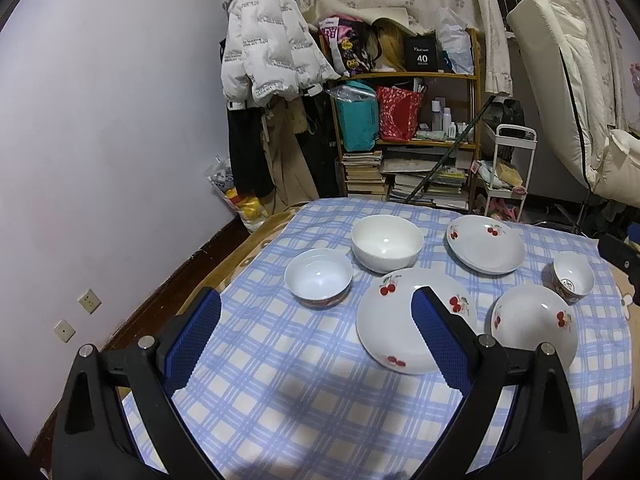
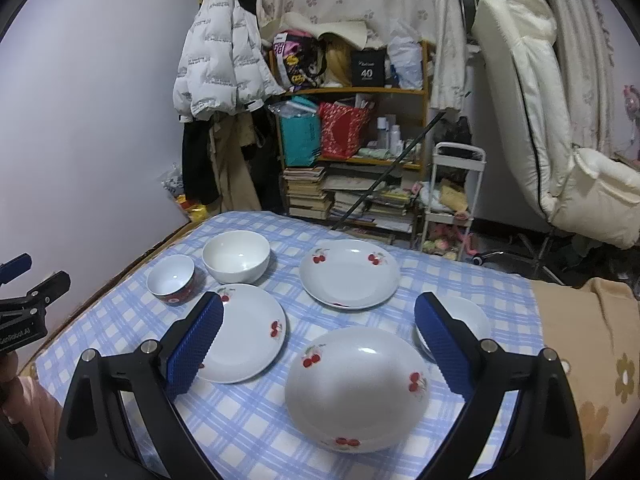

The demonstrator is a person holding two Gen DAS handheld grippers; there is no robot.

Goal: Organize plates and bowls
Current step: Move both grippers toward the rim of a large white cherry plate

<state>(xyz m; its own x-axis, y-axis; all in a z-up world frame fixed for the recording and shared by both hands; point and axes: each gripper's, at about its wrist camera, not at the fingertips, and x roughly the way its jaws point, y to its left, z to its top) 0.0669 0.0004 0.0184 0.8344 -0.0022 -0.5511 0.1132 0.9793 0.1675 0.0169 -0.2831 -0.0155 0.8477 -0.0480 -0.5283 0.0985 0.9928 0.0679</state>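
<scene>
Three white cherry-print plates lie on the blue checked tablecloth (image 1: 280,380): a near-middle plate (image 1: 400,332) (image 2: 248,336), a far plate (image 1: 486,245) (image 2: 350,272) and a near-right plate (image 1: 534,322) (image 2: 356,388). A large white bowl (image 1: 387,248) (image 2: 236,256), a red-rimmed bowl (image 1: 319,278) (image 2: 171,279) and a small patterned bowl (image 1: 568,276) (image 2: 472,320) stand around them. My left gripper (image 1: 316,308) is open and empty above the table, near the red-rimmed bowl. My right gripper (image 2: 318,312) is open and empty above the near-right plate.
The left gripper shows at the left edge of the right wrist view (image 2: 28,304). Behind the table stand a cluttered wooden shelf (image 1: 404,120), a coat rack with a white jacket (image 1: 264,52), a small white cart (image 1: 508,168) and a cream recliner (image 1: 580,100).
</scene>
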